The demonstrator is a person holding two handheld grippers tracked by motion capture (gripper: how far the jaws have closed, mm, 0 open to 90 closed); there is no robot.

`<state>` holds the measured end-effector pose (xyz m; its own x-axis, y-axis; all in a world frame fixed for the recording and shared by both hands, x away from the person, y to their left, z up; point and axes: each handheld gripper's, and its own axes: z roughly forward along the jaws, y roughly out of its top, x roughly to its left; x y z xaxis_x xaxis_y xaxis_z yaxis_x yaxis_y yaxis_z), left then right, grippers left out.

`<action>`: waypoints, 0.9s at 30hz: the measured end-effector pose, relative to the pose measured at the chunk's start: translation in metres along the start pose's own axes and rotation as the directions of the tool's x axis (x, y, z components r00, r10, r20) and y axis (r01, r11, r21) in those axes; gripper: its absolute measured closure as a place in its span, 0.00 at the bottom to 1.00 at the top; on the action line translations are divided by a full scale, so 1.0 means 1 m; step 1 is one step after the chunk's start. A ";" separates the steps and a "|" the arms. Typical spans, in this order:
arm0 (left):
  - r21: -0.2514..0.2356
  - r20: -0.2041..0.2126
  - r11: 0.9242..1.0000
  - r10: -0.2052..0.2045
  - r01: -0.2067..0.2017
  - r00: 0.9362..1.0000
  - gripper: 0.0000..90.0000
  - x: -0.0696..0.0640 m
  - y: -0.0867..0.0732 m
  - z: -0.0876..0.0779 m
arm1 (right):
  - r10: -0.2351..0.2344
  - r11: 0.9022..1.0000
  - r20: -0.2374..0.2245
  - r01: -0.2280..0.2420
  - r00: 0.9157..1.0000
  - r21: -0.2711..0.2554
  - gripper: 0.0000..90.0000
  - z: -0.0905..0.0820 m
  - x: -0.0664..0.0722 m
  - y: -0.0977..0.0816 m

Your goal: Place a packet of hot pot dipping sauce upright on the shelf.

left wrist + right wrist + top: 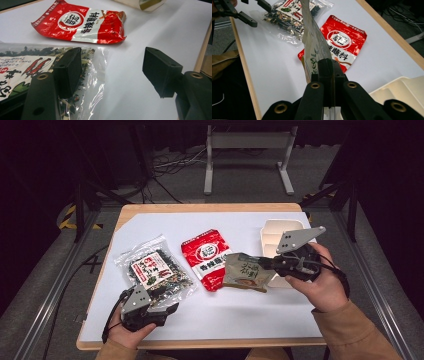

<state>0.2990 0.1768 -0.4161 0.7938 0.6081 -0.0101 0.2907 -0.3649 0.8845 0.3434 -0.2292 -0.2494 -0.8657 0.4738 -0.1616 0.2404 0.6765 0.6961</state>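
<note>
The right gripper (267,264) is clamped tight on the edge of a grey-green foil pouch (247,271), holding it just right of the red seasoning packet (207,257). Left of that packet, the left gripper (167,301) stands wide open, one jaw over the clear seaweed bag (155,267).

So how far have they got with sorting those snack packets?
Nothing looks put away yet: the white tray at the table's right shows no packet inside. In hand: the right gripper is shut on the edge of the grey-green pouch, lifted beside the tray. Left to do, probably: the red packet and the clear seaweed bag lie flat on the table, with the open left gripper at the bag's corner.
</note>
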 end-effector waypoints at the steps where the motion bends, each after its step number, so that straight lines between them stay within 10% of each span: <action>1: 0.001 0.000 1.000 0.000 0.000 1.000 0.36 0.000 0.000 0.000 | -0.001 1.000 0.005 0.001 1.000 -0.002 1.00 -0.002 -0.002 0.001; 27: 0.015 -0.016 1.000 0.000 0.001 1.000 0.36 0.001 -0.002 0.000 | -0.031 0.999 0.109 0.033 0.994 -0.010 1.00 -0.022 -0.049 0.013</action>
<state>0.2994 0.1776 -0.4178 0.7853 0.6191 -0.0031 0.2990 -0.3748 0.8776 0.3794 -0.2560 -0.2176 -0.8196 0.5112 -0.2587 0.2076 0.6858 0.6976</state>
